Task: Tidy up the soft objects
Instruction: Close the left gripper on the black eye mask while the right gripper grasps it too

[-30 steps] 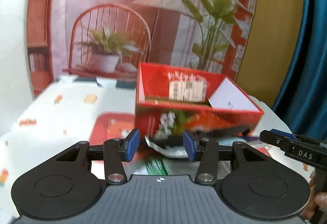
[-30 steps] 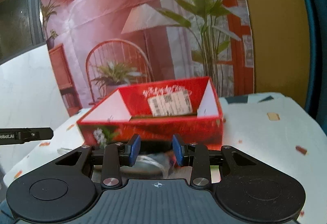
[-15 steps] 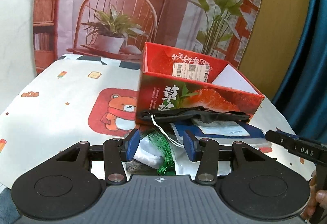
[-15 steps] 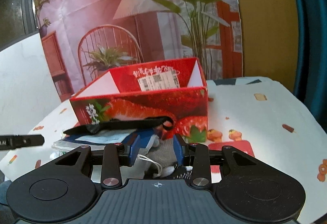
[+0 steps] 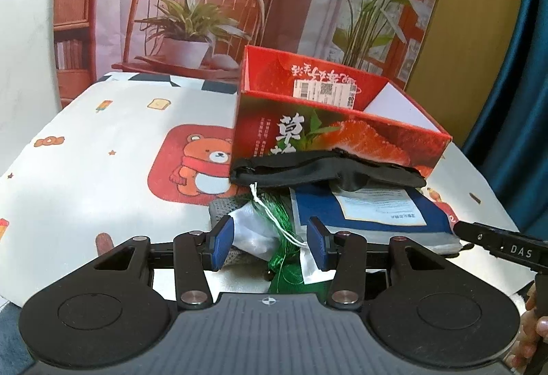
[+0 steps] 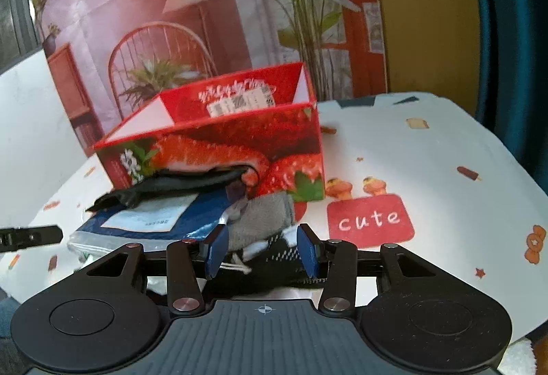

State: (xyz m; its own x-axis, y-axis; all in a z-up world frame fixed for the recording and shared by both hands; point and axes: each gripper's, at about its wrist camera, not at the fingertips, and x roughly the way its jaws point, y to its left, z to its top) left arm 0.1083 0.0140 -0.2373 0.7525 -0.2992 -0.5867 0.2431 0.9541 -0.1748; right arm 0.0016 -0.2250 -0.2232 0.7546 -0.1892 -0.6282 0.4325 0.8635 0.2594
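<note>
Right wrist: right gripper (image 6: pixel 262 250) opening (grey sock (image 6: pixel 263 217) between).

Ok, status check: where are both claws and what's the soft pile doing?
Left claw open over green tassel. Right claw opening, black knit item between pads. Soft pile outside red box; black pouch against its front.

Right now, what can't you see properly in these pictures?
- Floor of the red strawberry cardboard box: hidden by its front wall, both views.
- Green tasselled thing: lower end behind the left gripper.
- Box label print: blurred, right wrist view.
- Black knitted cloth: near part behind the right gripper.
</note>
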